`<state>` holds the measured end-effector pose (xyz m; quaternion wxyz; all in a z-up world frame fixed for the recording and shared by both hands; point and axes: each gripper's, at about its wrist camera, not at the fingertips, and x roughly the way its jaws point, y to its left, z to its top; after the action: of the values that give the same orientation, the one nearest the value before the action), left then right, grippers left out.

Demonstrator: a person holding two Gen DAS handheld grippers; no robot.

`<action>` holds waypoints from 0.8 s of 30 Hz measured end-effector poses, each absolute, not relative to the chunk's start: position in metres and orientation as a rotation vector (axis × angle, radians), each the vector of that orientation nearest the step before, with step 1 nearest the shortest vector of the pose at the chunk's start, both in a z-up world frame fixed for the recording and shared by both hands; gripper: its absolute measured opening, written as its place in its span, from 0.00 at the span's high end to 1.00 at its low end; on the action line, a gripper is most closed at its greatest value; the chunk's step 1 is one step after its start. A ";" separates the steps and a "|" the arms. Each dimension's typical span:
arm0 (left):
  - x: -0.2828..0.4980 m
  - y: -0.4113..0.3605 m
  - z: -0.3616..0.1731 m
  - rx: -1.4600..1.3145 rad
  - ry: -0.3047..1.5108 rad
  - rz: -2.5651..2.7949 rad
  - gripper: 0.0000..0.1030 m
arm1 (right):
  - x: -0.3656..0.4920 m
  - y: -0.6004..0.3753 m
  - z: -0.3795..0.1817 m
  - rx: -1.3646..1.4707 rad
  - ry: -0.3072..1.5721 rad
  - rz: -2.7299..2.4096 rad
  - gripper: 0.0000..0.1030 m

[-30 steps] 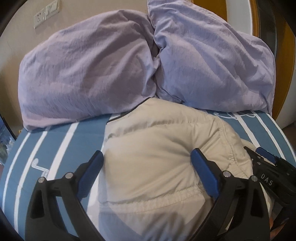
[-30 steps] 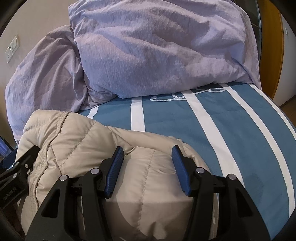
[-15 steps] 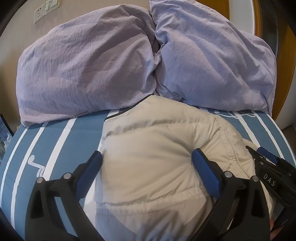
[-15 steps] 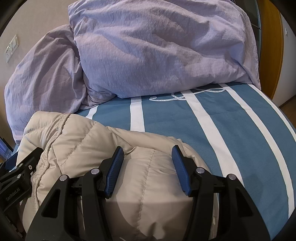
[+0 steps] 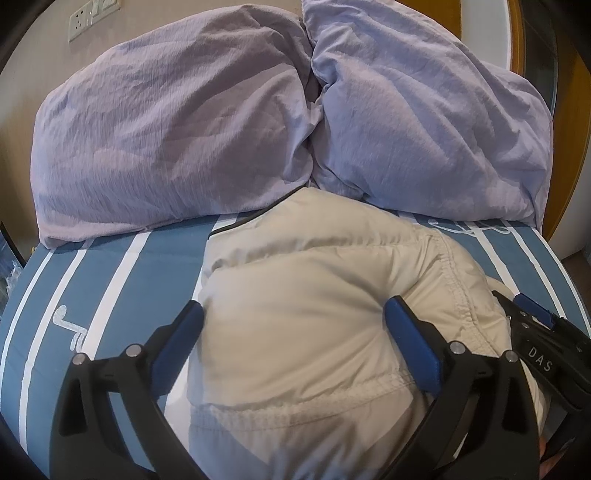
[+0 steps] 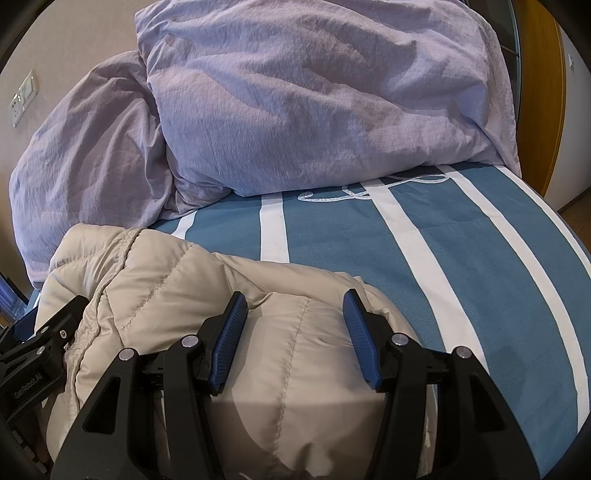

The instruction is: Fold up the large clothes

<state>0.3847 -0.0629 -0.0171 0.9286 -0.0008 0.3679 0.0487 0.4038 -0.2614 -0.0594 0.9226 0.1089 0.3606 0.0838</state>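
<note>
A beige quilted puffer jacket (image 5: 314, 295) lies bunched on a blue bed sheet with white stripes (image 5: 122, 280). My left gripper (image 5: 293, 334) is open, its blue fingers wide apart on either side of a puffed fold of the jacket. In the right wrist view the jacket (image 6: 177, 295) fills the lower left. My right gripper (image 6: 293, 326) is open over another bulge of the jacket, fingers apart. Each gripper shows at the edge of the other's view: the right one (image 5: 546, 347), the left one (image 6: 40, 343).
A crumpled lilac duvet (image 5: 184, 122) is heaped at the head of the bed, touching the jacket's far edge; it also shows in the right wrist view (image 6: 314, 99). Wall sockets (image 5: 92, 14) are at top left. An orange wooden frame (image 6: 535, 85) stands at the right.
The left wrist view has shifted slightly, showing more of the sheet at the left. Both grippers stay open over the jacket, which has barely moved.
</note>
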 end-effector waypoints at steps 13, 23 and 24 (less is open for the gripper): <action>0.351 -0.028 0.003 -0.156 0.795 0.020 0.04 | 0.380 -0.297 -0.039 0.274 0.747 0.275 0.18; 0.314 0.023 0.002 -0.326 0.862 -0.067 0.04 | 0.365 -0.361 -0.058 0.548 0.903 0.460 0.09; 0.313 0.026 -0.001 -0.359 0.876 -0.088 0.04 | 0.366 -0.362 -0.064 0.575 0.928 0.490 0.05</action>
<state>0.3134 0.0265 -0.0009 0.8891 -0.1729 0.4217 -0.0423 0.3662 -0.3616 -0.0636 0.8262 0.2709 0.4368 0.2307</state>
